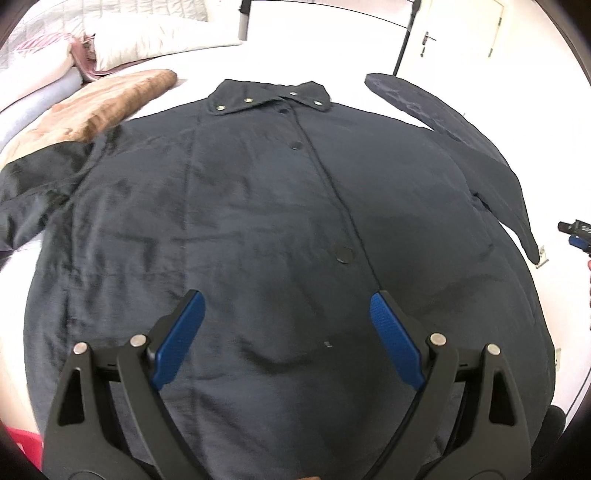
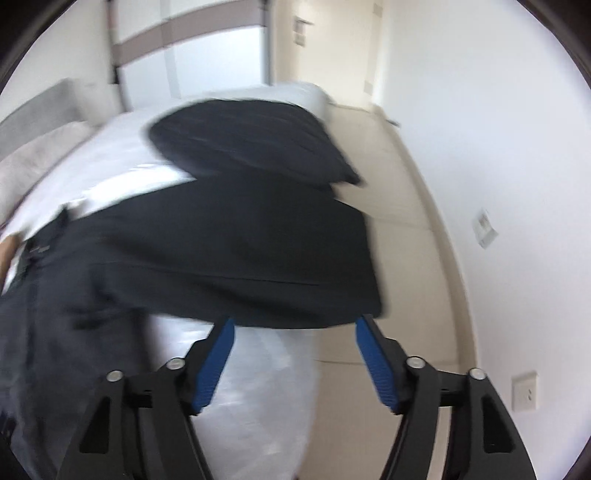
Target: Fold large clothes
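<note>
Coat (image 1: pixel 258 206), dark navy and large, lies front-up and spread flat on the white bed (image 1: pixel 351 66), its collar (image 1: pixel 269 96) toward the far side and its snap-buttoned placket running down the middle. One sleeve (image 1: pixel 461 136) stretches out along the coat's right edge; the other sleeve (image 1: pixel 33 184) reaches off to the left, lying partly over a brown fleece blanket (image 1: pixel 110 103). The left tool (image 1: pixel 288 310) hovers over the lower front of the coat with its blue-padded fingers (image 1: pixel 184 332) spread wide and nothing between them. From the right wrist view, which is blurred, the coat's side edge hangs just over the bed's edge, and the right tool (image 2: pixel 293 325) sits just below that edge, its blue fingers (image 2: pixel 373 354) also wide apart and gripping nothing. Pillows (image 1: pixel 155 40) are piled at the far left of the bed. A white door (image 1: pixel 461 29) stands beyond, and pale floor tiles (image 2: pixel 406 240) run beside the bed along a white wall (image 2: pixel 498 129).
</note>
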`<act>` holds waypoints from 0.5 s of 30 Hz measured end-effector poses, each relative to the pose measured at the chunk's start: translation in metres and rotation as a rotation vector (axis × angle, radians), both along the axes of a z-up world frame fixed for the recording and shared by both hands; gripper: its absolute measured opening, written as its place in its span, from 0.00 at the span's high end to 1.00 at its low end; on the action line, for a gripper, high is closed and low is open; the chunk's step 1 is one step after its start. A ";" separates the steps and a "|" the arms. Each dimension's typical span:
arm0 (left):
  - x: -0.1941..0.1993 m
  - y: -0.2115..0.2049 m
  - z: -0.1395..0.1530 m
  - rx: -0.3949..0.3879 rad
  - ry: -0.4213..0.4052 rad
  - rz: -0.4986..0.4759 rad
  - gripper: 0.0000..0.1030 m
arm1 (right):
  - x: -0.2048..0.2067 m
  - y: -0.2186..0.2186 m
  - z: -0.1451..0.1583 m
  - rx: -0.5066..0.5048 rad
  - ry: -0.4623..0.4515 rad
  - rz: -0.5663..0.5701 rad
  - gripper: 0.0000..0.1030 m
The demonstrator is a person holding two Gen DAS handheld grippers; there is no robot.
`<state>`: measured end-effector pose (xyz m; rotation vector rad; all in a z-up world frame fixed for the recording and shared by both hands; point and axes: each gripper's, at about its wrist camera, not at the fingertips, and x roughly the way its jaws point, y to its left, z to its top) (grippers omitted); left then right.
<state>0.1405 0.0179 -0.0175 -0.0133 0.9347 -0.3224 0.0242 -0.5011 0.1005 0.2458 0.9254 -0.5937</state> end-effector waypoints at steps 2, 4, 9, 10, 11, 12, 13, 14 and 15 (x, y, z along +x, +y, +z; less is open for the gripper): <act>0.000 0.010 0.004 0.009 -0.001 0.026 0.11 | 0.008 0.033 0.006 0.006 -0.021 0.066 0.22; 0.001 0.023 0.008 0.010 -0.001 0.055 0.11 | 0.017 0.062 0.005 0.036 -0.037 0.127 0.20; 0.005 0.080 0.021 -0.053 -0.011 0.168 0.11 | 0.035 0.147 -0.023 0.152 -0.035 0.320 0.20; 0.006 0.093 0.023 -0.067 -0.014 0.193 0.11 | 0.036 0.156 -0.029 0.164 -0.033 0.338 0.20; 0.007 0.107 0.023 -0.081 -0.014 0.224 0.11 | 0.039 0.168 -0.038 0.177 -0.027 0.359 0.20; 0.009 0.124 0.023 -0.097 -0.013 0.260 0.11 | 0.040 0.177 -0.048 0.189 -0.020 0.376 0.20; 0.011 0.143 0.022 -0.117 -0.012 0.300 0.11 | 0.039 0.180 -0.056 0.198 -0.016 0.386 0.20; 0.012 0.163 0.021 -0.139 -0.014 0.338 0.11 | 0.041 0.185 -0.067 0.212 -0.007 0.401 0.20; 0.013 0.179 0.019 -0.158 -0.019 0.367 0.11 | 0.042 0.186 -0.075 0.223 0.004 0.409 0.20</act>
